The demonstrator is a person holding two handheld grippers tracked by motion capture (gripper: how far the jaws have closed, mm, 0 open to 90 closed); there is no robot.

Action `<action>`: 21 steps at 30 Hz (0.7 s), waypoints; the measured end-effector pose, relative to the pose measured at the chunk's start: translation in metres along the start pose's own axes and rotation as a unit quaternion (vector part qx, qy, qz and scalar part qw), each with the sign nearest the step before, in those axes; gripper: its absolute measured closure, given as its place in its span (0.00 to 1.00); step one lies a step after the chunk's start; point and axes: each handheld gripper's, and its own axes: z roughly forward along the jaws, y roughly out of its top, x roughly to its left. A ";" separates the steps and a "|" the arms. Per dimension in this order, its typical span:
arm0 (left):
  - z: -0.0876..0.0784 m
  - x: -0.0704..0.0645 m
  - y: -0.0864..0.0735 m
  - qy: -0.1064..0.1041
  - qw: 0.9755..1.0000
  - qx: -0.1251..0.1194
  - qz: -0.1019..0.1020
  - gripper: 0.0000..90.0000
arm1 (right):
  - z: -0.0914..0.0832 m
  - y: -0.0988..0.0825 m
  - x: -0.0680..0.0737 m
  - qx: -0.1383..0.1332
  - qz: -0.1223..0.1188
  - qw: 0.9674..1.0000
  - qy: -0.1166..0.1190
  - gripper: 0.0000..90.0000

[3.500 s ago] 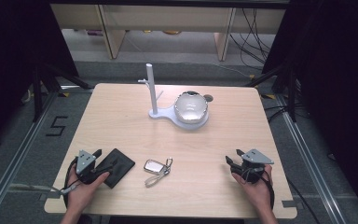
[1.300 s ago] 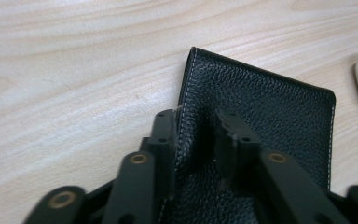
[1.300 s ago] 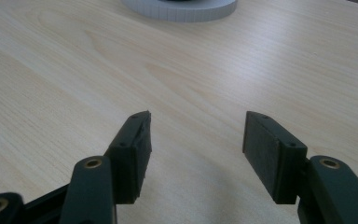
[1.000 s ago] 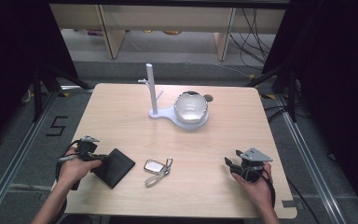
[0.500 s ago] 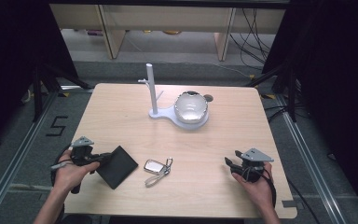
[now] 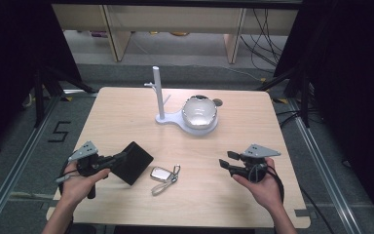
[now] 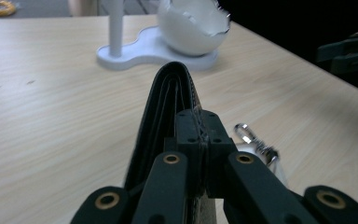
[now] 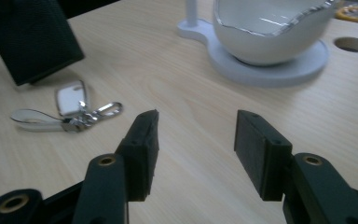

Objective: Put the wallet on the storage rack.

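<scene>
Black leather sits clamped between my left gripper's (image 6: 108, 161) jaws: the wallet (image 6: 132, 162), which lay flat on the table (image 6: 126, 112) a moment ago, is now tipped up on edge just left of the key fob (image 6: 161, 174). So the pickup is done, I judge, and carrying comes next. My left gripper view shows the wallet's folded layers edge-on, which the high view cannot. My right gripper (image 6: 230, 163) hovers well right of the fob, jaws apart on nothing. Beyond the fob stands the white stand (image 6: 158, 95) with its bowl (image 6: 199, 111).
</scene>
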 end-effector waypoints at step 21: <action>0.058 -0.054 0.044 -0.125 0.989 -0.021 0.071 0.97 | 0.034 0.087 0.045 0.000 -0.108 0.986 0.129 0.43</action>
